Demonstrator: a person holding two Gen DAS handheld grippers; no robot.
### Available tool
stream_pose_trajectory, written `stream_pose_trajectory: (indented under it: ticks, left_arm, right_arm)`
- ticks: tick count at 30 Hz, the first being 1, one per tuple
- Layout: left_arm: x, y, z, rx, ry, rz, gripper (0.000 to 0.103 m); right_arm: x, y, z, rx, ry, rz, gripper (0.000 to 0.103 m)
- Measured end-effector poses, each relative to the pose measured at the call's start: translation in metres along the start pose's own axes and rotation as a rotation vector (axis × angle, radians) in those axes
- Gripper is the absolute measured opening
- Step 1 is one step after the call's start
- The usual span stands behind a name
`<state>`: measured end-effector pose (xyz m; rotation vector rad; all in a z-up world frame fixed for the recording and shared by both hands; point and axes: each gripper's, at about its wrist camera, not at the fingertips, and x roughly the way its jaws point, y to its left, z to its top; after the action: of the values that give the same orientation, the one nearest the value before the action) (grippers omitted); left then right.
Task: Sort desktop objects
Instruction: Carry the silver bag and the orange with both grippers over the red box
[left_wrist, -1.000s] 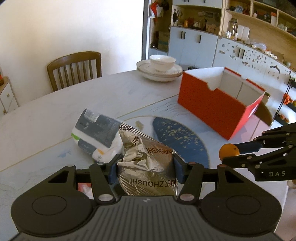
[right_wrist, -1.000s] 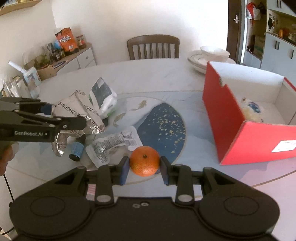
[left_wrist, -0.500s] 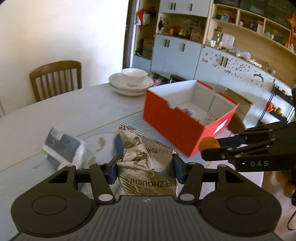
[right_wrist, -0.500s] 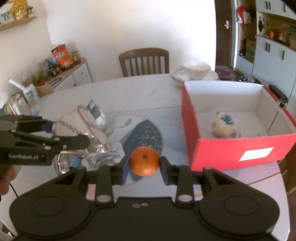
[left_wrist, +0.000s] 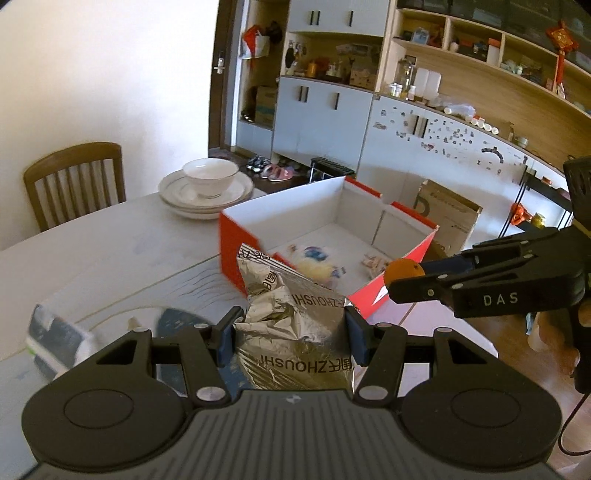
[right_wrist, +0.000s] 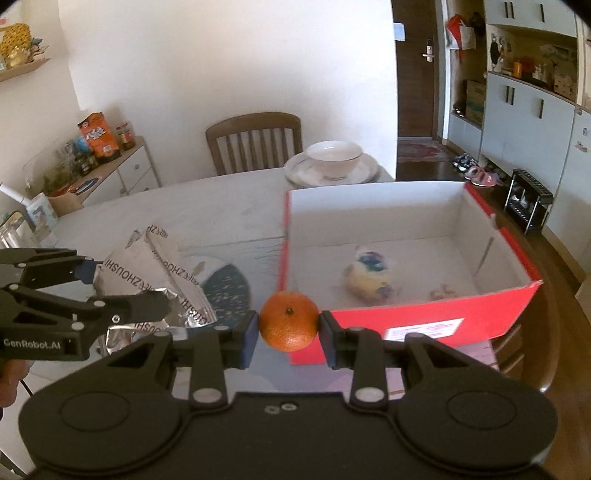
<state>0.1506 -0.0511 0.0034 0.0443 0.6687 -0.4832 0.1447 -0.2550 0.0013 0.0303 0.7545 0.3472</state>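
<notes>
Marble table (right_wrist: 207, 206), wooden chair (right_wrist: 255, 142)

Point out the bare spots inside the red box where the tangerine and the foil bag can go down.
Inside the red box, the floor is bare along the back wall and in the left part, beside the wrapped snack. The front right holds small bits. The right gripper holds the tangerine; the left gripper holds the foil bag.
</notes>
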Motion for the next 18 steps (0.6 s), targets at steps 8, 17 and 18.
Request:
stream_pose_trajectory:
  ticks: [8,17,18]
  left_arm:
    - [0.032,-0.034,0.025,0.023,0.0,-0.013,0.057]
    - [0.071,-0.059,0.051,0.037,0.021,0.009,0.057]
    - [0.075,-0.061,0.053,0.037,0.025,0.011,0.057]
  right_arm:
    - [-0.002,-0.045,0.018,-0.033,-0.02,0.0,0.034]
    - [0.011,-0.092,0.038,-0.053,-0.013,0.007,0.034]
    - [0.013,-0.095,0.04,-0.054,-0.01,0.006,0.034]
